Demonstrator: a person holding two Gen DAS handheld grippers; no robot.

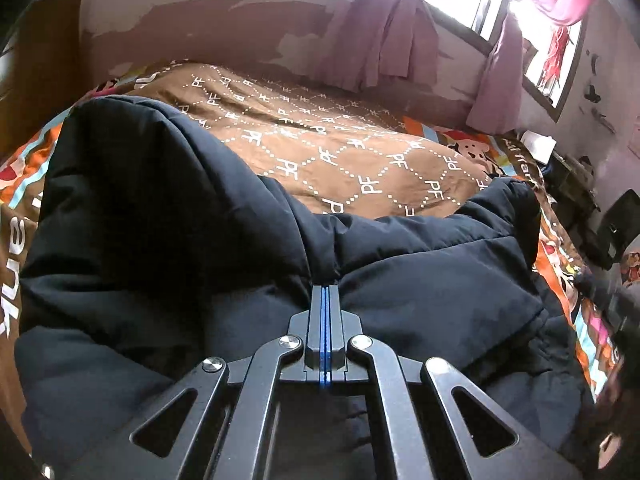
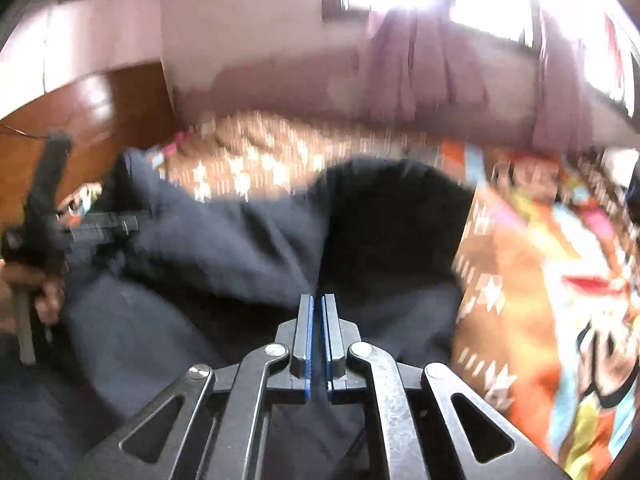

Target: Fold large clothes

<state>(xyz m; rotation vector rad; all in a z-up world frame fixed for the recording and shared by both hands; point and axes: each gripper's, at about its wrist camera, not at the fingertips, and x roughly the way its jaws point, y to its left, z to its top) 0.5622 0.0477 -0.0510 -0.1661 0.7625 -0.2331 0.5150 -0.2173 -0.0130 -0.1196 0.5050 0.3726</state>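
Black jacket (image 1: 200,220) is bunched on the near half of the bed (image 1: 328,140); far half is free, wall right behind. Left gripper (image 1: 325,286) pinches a jacket fold; right gripper (image 2: 318,300) barely cracked, nothing visibly clamped.

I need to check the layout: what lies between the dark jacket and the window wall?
In the left wrist view, only the brown patterned bedcover lies between the dark jacket and the window wall.

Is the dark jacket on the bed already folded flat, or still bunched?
Still bunched: the dark jacket lies in puffy humps on the brown bedspread, a pinch of it between the left gripper pads.
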